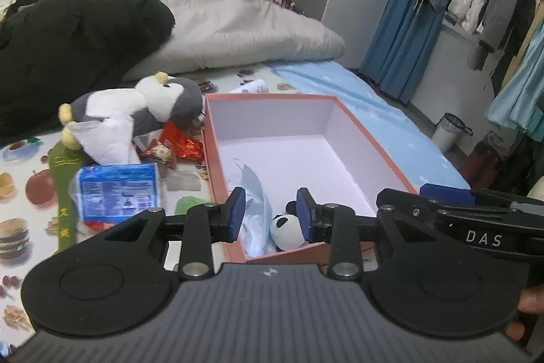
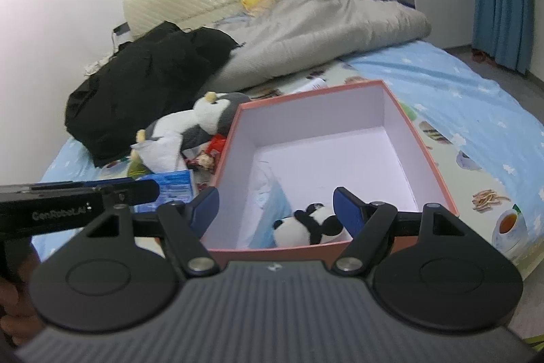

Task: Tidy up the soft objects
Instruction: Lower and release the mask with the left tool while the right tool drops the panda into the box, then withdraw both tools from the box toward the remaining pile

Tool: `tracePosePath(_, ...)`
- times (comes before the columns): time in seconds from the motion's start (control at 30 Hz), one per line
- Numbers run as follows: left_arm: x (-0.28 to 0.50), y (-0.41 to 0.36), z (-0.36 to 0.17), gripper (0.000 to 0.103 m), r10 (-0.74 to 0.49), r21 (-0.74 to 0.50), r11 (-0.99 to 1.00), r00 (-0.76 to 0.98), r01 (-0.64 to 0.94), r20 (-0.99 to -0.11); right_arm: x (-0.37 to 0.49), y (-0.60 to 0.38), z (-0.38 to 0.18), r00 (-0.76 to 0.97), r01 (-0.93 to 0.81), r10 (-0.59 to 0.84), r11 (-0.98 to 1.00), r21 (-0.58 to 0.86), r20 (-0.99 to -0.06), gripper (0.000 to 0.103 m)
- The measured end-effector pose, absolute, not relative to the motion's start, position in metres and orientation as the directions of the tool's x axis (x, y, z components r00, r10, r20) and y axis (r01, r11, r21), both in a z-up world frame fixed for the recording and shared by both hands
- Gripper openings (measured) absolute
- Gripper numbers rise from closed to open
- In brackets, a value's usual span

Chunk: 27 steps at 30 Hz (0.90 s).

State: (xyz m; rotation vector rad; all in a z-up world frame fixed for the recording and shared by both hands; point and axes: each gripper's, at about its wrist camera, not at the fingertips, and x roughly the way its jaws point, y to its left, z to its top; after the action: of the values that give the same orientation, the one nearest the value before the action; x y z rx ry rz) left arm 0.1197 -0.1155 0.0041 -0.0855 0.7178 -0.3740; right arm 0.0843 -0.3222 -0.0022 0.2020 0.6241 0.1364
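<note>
Both my tools hang empty over the near end of the pink cardboard box with white lining (image 2: 421, 145): left tool (image 1: 270, 215) partly open, right tool (image 2: 276, 210) wide. The small panda plush (image 2: 307, 225) and a pale blue cloth (image 1: 253, 210) already lie inside. Next, I judge, comes the grey-and-white penguin plush (image 1: 153, 106), left of the box on the bed, probably needing a wide grip. Its lower body is hidden under wrappers.

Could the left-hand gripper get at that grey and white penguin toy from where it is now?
Probably yes. The penguin toy lies in the open on the bed, left of the pink box, with nothing on top of it. The left gripper is empty with its jaws apart, though perhaps not wide enough for the toy's body.
</note>
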Motion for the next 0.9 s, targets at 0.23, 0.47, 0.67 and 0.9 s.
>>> tracePosePath(0.23,0.086,-0.090,0.010,0.038,-0.343,-0.212,0.939,0.716,0.270,-0.608,0.058,-0.300,0.002,0.808,-0.112,0.229,0.964,0.239,-0.543,0.076)
tracePosePath(0.47,0.055,-0.067,0.007,0.046,-0.305,-0.205,0.952,0.736,0.226,-0.604,0.035,-0.280,0.000,0.809,-0.149,0.242,0.966,0.210,-0.536,0.076)
tracePosePath(0.67,0.035,-0.041,-0.001,0.049,-0.266,-0.219,0.962,0.747,0.165,-0.609,0.022,-0.259,-0.004,0.797,-0.190,0.274,0.960,0.207,-0.538,0.076)
tracePosePath(0.9,0.017,-0.011,-0.017,0.049,-0.218,-0.222,0.970,0.751,0.097,-0.624,0.004,-0.232,-0.015,0.792,-0.237,0.319,0.946,0.219,-0.520,0.076)
